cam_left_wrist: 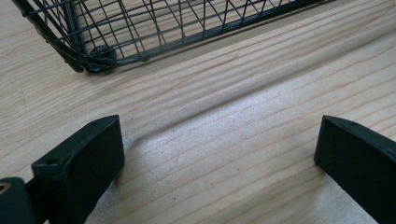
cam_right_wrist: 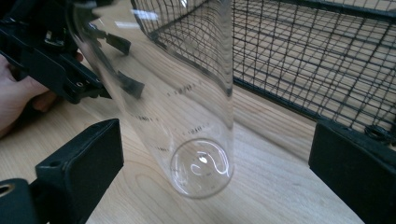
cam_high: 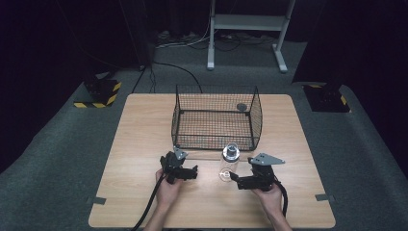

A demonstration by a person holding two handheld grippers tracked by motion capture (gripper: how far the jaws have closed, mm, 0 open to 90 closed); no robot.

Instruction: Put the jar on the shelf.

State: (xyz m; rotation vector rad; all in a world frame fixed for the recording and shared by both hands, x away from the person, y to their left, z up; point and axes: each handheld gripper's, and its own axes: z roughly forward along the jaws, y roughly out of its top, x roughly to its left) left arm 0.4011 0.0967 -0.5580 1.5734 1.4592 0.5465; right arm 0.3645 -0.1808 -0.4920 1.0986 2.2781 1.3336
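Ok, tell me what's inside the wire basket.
A small dark round item lies at the far right corner of the wire basket; the rest is bare table showing through. The item is too small to identify.

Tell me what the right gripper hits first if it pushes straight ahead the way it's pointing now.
Most likely the clear bottle, which stands between the open jaws of the right gripper just ahead. The wire basket lies behind it. Exact depth is hard to judge.

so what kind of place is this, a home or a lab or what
Probably a lab or recording studio set up for capturing manipulation data. A light wooden table stands alone on grey carpet, ringed by black curtains, with yellow-and-black hazard-striped stand bases at the corners and cables trailing across the floor.
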